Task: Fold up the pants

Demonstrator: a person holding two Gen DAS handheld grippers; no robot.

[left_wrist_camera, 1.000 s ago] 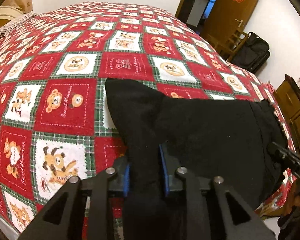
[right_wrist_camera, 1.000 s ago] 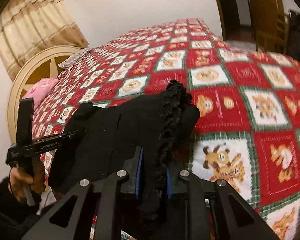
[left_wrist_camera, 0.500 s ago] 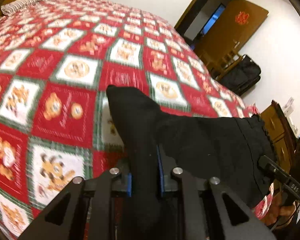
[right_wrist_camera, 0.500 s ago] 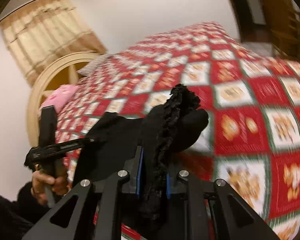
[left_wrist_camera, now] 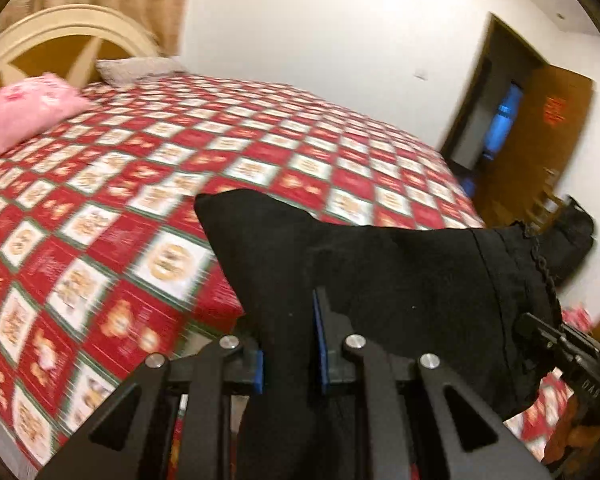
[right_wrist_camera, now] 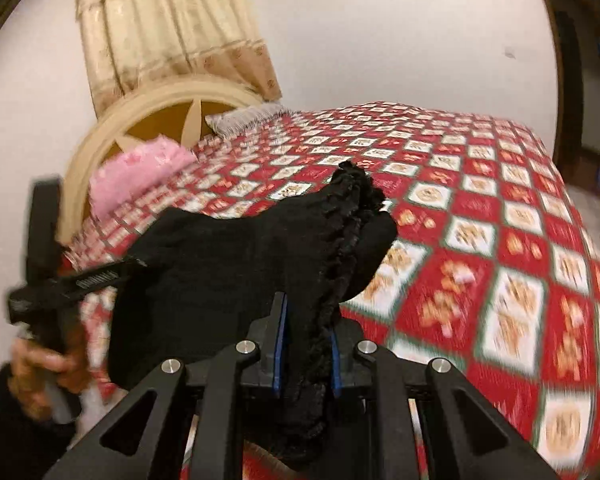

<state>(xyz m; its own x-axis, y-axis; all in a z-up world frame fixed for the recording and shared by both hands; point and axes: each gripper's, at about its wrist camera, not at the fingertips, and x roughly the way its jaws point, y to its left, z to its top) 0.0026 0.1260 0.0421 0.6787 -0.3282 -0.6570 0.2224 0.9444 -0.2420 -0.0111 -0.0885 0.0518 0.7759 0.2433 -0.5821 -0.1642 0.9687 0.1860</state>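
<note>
Red checked bedspread (left_wrist_camera: 148, 216), pink pillow (left_wrist_camera: 24, 112) by the cream headboard (right_wrist_camera: 112, 128) — beige curtain (right_wrist_camera: 172, 32), brown door (left_wrist_camera: 540, 140).

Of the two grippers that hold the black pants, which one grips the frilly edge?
The right gripper: black pants with the ruffled trim run between its blue pads. The left gripper pinches plain, smooth fabric with no frill.

– Bed (left_wrist_camera: 260, 152), what's on it?
– Pants (left_wrist_camera: 380, 272) over near edge, betw. left gripper (left_wrist_camera: 288, 344) & right gripper (right_wrist_camera: 304, 344). Two pillows (left_wrist_camera: 20, 112) at headboard (right_wrist_camera: 140, 112), far end.
– Behind headboard?
– Curtain (right_wrist_camera: 160, 28). Door (left_wrist_camera: 540, 140) opp. side.
</note>
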